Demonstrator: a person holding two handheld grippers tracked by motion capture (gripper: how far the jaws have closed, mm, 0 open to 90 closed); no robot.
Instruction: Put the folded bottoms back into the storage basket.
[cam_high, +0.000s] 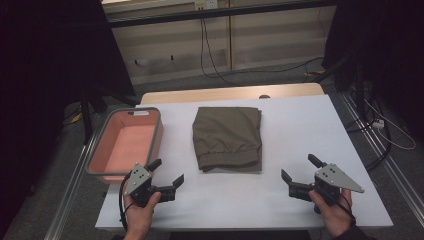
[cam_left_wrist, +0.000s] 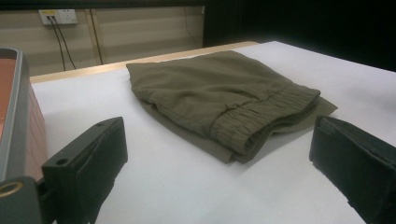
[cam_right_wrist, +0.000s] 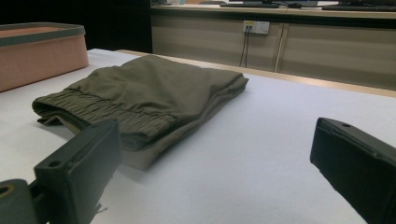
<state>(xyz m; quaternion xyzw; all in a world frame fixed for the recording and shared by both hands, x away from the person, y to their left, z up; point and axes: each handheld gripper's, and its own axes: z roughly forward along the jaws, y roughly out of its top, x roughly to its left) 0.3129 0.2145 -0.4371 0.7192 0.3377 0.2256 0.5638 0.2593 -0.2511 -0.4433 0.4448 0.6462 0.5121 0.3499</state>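
Note:
A folded olive-green garment (cam_high: 228, 138) with an elastic waistband lies flat in the middle of the white table (cam_high: 300, 125). Its waistband end faces the near edge. My left gripper (cam_high: 167, 173) rests low near the front left, held by a hand, jaws open and empty, pointing toward the garment (cam_left_wrist: 219, 98). At the front right my right gripper (cam_high: 298, 171) is open too, nothing between its jaws, aimed at the garment (cam_right_wrist: 140, 93) from the other side. Both grippers stand apart from the cloth.
A pink bin with a grey rim (cam_high: 100, 150) sits on the table's left side, beside my left gripper, and seems empty. The bin (cam_right_wrist: 42, 46) lies beyond the garment in the right gripper view. Cables and a wall socket (cam_left_wrist: 58, 16) lie past the far edge.

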